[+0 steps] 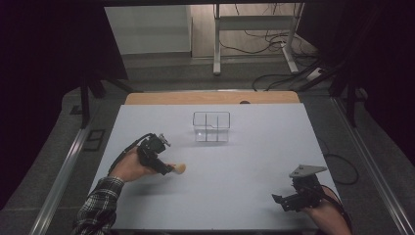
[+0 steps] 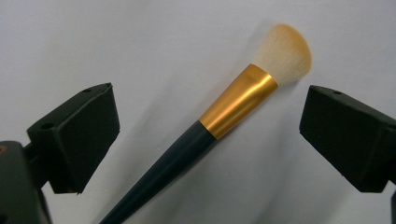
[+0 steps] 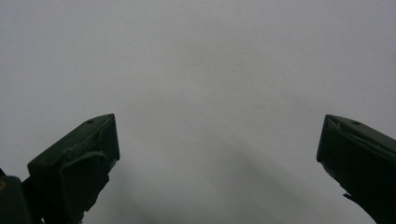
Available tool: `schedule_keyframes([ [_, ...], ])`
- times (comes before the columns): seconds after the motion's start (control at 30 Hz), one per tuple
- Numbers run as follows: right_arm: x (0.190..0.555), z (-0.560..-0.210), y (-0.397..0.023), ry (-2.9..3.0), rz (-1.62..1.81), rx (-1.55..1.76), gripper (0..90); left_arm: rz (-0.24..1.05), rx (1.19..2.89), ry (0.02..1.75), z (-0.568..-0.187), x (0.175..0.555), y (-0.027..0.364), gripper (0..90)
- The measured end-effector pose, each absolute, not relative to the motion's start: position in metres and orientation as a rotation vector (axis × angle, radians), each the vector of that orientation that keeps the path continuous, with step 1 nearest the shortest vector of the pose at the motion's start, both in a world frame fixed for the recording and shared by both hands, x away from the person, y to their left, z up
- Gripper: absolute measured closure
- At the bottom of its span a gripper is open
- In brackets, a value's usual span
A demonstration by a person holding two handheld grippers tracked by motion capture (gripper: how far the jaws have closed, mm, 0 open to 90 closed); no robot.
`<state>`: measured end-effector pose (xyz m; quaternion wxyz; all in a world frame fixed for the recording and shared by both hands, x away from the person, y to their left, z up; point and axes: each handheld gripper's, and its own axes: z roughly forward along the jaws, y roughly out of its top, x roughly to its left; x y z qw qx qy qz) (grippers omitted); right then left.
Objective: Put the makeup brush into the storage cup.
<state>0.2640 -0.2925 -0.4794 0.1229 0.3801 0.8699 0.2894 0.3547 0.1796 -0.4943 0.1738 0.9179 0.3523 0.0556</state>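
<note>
A makeup brush (image 2: pixel 238 100) with a dark handle, a gold ferrule and pale bristles lies on the white table (image 1: pixel 254 161). My left gripper (image 2: pixel 210 102) is open, one jaw on each side of the brush and neither touching it. In the high view the left gripper (image 1: pixel 168 169) is at the left of the table, with the brush's bristle head (image 1: pixel 180 168) sticking out past it to the right. Near the front right corner, my right gripper (image 1: pixel 280 202) points left; in its own view the right gripper (image 3: pixel 217 123) is open over bare table.
A clear plastic box (image 1: pixel 211 126) with dividers stands at the middle back of the table. A wooden edge (image 1: pixel 210 98) runs behind the white surface. Metal rails flank the table, and cables lie on the floor beyond.
</note>
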Motion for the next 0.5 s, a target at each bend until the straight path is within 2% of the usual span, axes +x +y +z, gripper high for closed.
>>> schedule_keyframes([
  [0.5,0.264,-0.480,-0.292,2.547,0.839,1.106,0.0,0.112,2.625,0.983,-0.514,0.356,0.179,6.6],
])
